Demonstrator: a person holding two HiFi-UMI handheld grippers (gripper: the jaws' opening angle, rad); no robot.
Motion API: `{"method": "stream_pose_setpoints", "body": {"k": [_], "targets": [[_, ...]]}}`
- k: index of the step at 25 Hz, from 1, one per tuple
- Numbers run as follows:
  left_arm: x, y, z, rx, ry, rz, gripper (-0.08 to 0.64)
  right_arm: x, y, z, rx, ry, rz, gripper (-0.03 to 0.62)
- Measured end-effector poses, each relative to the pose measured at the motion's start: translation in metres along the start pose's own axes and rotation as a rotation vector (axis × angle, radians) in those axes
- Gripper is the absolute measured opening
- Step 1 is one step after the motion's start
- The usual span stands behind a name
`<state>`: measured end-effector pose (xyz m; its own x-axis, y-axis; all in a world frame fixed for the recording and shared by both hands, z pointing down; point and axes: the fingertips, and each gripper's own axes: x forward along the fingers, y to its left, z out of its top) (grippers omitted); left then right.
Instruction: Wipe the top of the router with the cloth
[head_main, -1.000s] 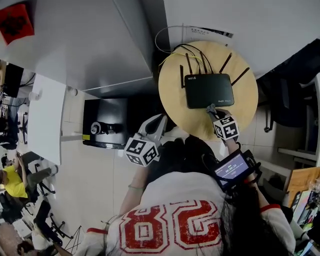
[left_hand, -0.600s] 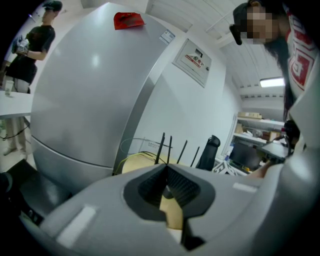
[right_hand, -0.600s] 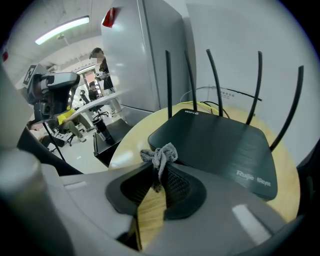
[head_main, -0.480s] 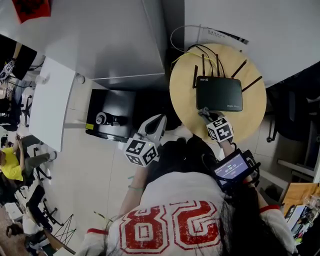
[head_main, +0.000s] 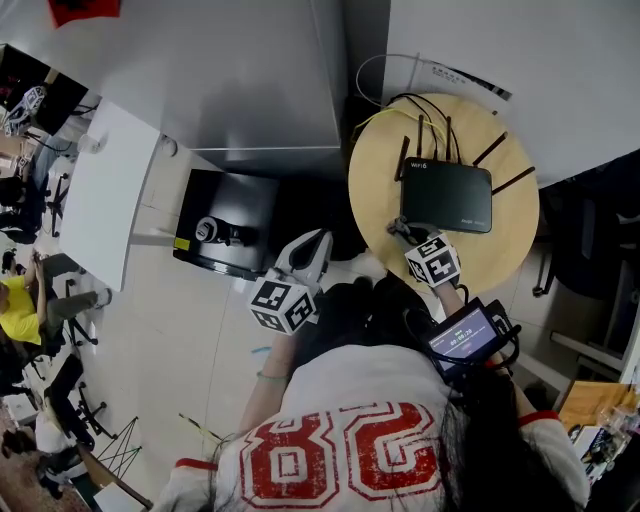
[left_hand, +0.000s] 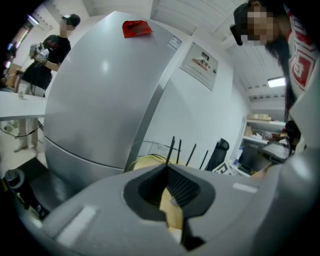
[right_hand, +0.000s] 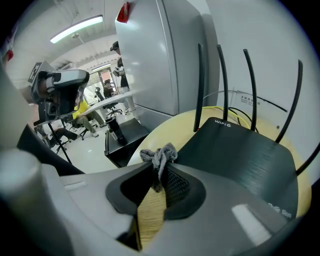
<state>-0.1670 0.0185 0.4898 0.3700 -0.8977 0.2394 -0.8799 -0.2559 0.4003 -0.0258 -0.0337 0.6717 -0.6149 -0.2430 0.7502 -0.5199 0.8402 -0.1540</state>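
A black router (head_main: 447, 199) with several upright antennas lies on a round wooden table (head_main: 375, 180). My right gripper (head_main: 399, 233) sits over the table by the router's near left corner, shut on a small grey cloth (head_main: 396, 230). In the right gripper view the bunched cloth (right_hand: 159, 155) sticks up from the right gripper (right_hand: 159, 166), just left of the router (right_hand: 240, 155) and not on its top. My left gripper (head_main: 318, 243) hovers off the table's left edge. The left gripper (left_hand: 168, 167) looks shut with nothing in it.
A tall grey cabinet (head_main: 250, 80) stands left of the table. Below it is a black low stand (head_main: 225, 232) with a small device on it. Cables (head_main: 400, 105) run behind the router. A white desk (head_main: 105, 200) is far left, a dark chair (head_main: 590, 230) at right.
My right gripper has slid with the cloth from the router's near edge leftwards to its near left corner. The head view has shifted. The left gripper stayed where it was.
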Motion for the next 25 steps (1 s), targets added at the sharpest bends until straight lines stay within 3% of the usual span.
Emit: {"method": "stream_pose_setpoints", "body": {"k": [10, 18, 25], "targets": [[0.009, -0.001, 0.001, -0.021, -0.02, 0.017, 0.002, -0.007, -0.02, 0.05, -0.025, -0.066, 0.009, 0.057], [0.0, 0.018, 0.003, -0.054, -0.054, 0.112, 0.002, 0.002, -0.066, 0.082, -0.058, -0.036, -0.041, 0.057], [-0.004, 0.021, 0.005, -0.067, -0.066, 0.148, 0.002, 0.013, -0.075, 0.085, -0.077, 0.005, -0.029, 0.057]]}}
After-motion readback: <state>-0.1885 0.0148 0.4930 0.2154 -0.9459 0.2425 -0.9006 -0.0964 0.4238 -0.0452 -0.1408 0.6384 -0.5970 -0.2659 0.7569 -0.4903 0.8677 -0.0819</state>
